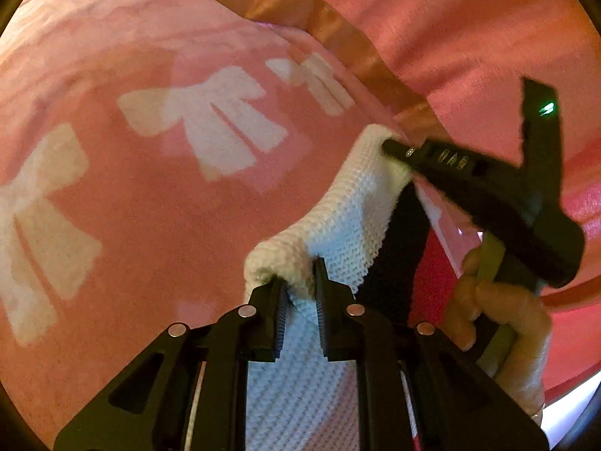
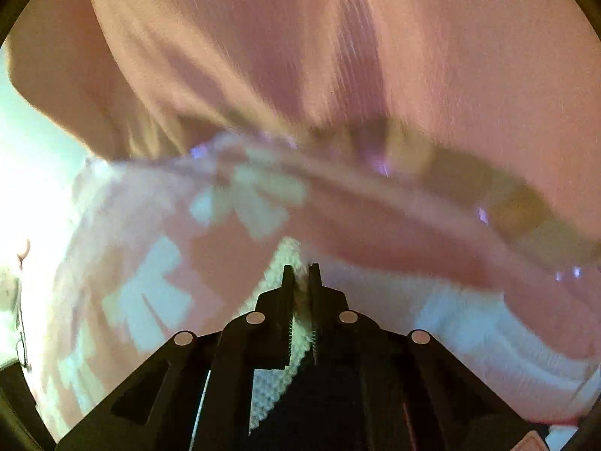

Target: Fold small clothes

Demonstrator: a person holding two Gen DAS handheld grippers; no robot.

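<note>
Both hand-held grippers pinch the white knit edge [image 1: 349, 221] of the pink bow-print garment [image 1: 150, 195]: left hand-held gripper [image 1: 300, 282] near, right hand-held gripper [image 1: 390, 146] beyond (right view blurred), over pink fabric [image 1: 469, 30].

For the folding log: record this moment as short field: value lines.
garment: pink knit with white bow pattern, white ribbed hem
left gripper: shut on the hem
right gripper: shut on the hem, further along
right hand: on the gripper handle
surface: pink cloth
right wrist view: motion-blurred
</note>
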